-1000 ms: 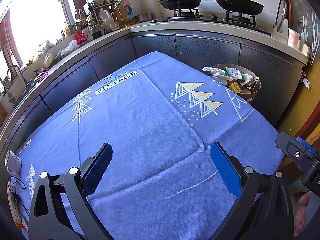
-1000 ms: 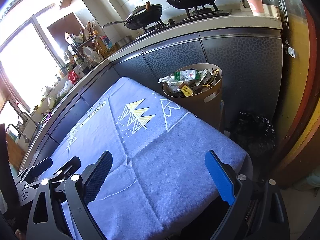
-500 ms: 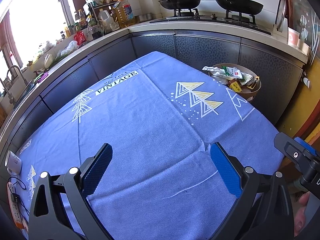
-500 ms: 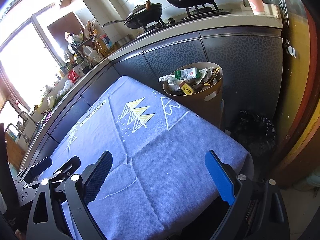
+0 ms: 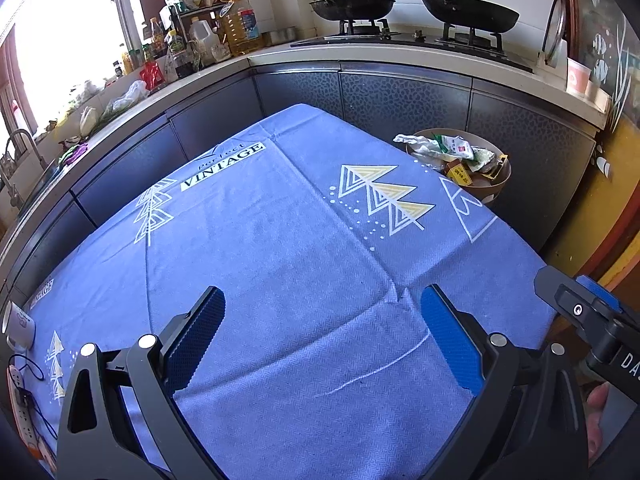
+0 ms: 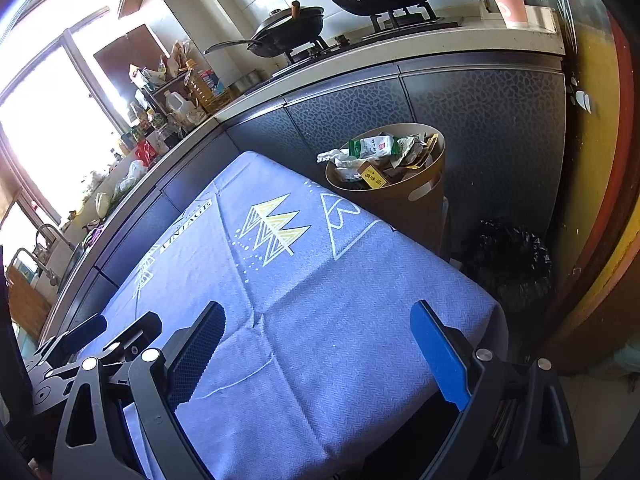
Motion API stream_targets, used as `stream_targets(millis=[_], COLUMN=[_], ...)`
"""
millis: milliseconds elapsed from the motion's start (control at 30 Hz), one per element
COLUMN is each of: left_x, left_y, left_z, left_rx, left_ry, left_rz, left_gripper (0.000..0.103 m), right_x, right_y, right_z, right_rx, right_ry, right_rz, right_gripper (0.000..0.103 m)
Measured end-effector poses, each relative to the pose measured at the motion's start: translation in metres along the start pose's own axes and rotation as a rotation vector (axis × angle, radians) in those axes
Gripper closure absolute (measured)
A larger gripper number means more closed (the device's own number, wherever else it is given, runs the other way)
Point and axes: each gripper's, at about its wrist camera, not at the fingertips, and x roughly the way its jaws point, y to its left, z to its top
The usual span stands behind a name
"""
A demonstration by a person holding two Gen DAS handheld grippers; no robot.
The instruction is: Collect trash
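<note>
Left wrist view: blue tablecloth [image 5: 280,264] bare of litter. Beyond its far right corner, brown bin [image 6: 416,200] heaped to rim with wrappers [image 6: 372,146]. Left gripper [image 5: 320,332] and right gripper [image 6: 316,344] over near edge, fingers apart, empty. Risk: overfull heap spilling if nudged.

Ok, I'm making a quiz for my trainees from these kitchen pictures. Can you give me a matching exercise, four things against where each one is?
Things:
1. bin
2. pink cup
3. black bag
4. white mug

Places:
A. on the floor beside the bin
B. on the blue tablecloth
C. on the counter by the stove
D. at the table's far corner, full of wrappers

Pairs: 1-D, 2-C, 3-A, 4-B
</note>
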Motion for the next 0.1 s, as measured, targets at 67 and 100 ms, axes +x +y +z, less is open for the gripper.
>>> stream_targets(millis=[67, 100], left_x=[0.0006, 0.0012], left_y=[0.0003, 0.0001], left_z=[0.0001, 0.0002], left_rx=[-0.003, -0.004], left_ry=[0.003, 0.004], left_rz=[-0.002, -0.003], left_gripper=[0.006, 0.006], right_x=[0.0004, 0.0007], right_y=[-0.0005, -0.0010], right_z=[-0.0005, -0.0010], right_rx=[0.003, 0.005], right_ry=[0.003, 0.004], right_rz=[-0.001, -0.001], right_gripper=[0.010, 0.010])
